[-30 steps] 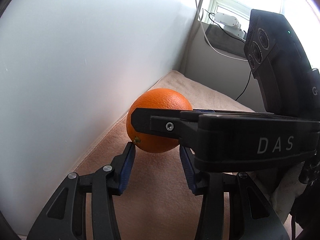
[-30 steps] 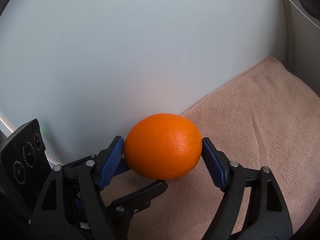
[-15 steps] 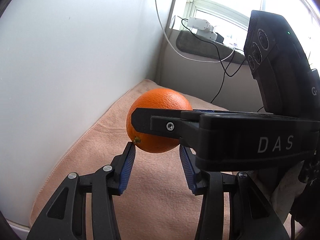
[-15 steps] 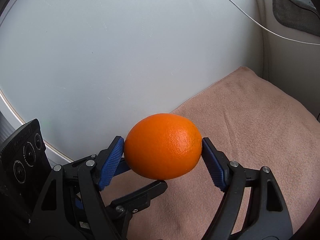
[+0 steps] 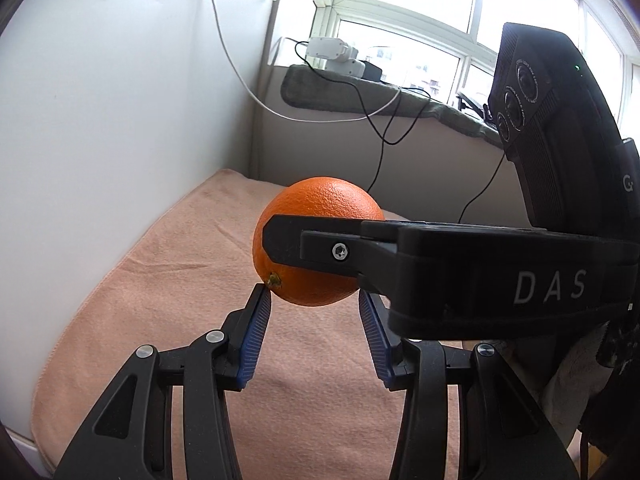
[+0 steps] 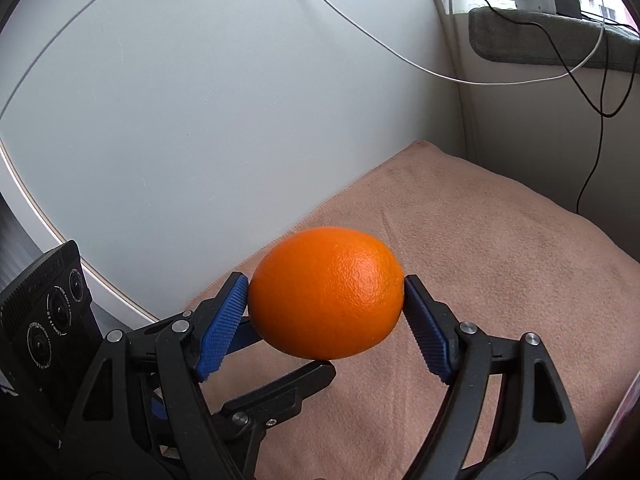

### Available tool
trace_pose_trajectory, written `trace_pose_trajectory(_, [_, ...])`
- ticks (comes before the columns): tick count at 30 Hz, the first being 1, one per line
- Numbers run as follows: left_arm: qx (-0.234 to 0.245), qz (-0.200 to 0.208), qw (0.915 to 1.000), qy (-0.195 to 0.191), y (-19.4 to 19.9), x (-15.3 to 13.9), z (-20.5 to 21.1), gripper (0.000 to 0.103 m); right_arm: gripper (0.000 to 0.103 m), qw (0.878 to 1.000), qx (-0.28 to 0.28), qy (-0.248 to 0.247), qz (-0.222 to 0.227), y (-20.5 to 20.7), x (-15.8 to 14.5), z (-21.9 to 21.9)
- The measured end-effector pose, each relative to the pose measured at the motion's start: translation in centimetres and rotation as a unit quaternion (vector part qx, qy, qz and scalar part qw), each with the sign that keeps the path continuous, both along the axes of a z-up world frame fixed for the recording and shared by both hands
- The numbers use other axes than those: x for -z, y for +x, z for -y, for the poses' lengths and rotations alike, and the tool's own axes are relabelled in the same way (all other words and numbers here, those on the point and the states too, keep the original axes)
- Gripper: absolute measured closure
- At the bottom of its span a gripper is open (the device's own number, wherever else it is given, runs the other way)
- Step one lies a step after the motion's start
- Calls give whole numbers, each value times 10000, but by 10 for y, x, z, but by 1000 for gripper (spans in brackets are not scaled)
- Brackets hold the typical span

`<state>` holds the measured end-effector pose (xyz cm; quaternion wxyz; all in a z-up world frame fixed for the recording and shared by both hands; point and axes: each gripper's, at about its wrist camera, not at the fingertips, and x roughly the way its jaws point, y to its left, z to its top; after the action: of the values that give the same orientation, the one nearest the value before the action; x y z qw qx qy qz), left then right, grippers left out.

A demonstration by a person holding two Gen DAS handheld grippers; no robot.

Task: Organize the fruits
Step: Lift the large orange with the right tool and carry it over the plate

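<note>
An orange (image 6: 326,294) hangs above the peach towel (image 6: 460,240), clamped on both sides by the blue pads (image 6: 222,316) of my right gripper (image 6: 326,296). In the left wrist view the same orange (image 5: 320,204) shows behind a black finger of the right gripper (image 5: 320,246), which crosses in from the right. My left gripper (image 5: 314,296) sits just below and in front of the orange, its jaws partly apart with nothing between the pads. Its left fingertip (image 5: 262,300) lies close to the orange's stem end. One left finger (image 6: 280,394) shows under the orange in the right wrist view.
A white wall panel (image 5: 120,100) runs along the left of the towel (image 5: 180,280). Behind is a window sill with a grey cloth (image 5: 320,92), white devices (image 5: 332,52) and hanging cables (image 5: 380,128). A white cable (image 6: 400,56) drapes across the wall.
Both grippers have risen and moved together with the orange still held in the right one. The corner, sill and window have come into view. The jaws' spacing has not changed.
</note>
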<state>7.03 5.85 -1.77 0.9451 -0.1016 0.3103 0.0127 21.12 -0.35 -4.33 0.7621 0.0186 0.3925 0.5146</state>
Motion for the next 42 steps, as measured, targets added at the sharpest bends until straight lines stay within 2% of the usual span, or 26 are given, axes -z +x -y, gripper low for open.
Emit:
trace_pose_trajectory(15, [783,62,9969,-16,19,-9,58,58,22,9970,775,60,-29,10,-24,98])
trace_pose_trajectory(24, [1266,-8,9919,26,36,-6,97,58,22,9925,1216,48,-108,19,-11,144])
trace_pose_trajectory(42, [1915,-110,9812,-234,68,1,154,58,23,9830,1828,-141,-142,44,-1,213])
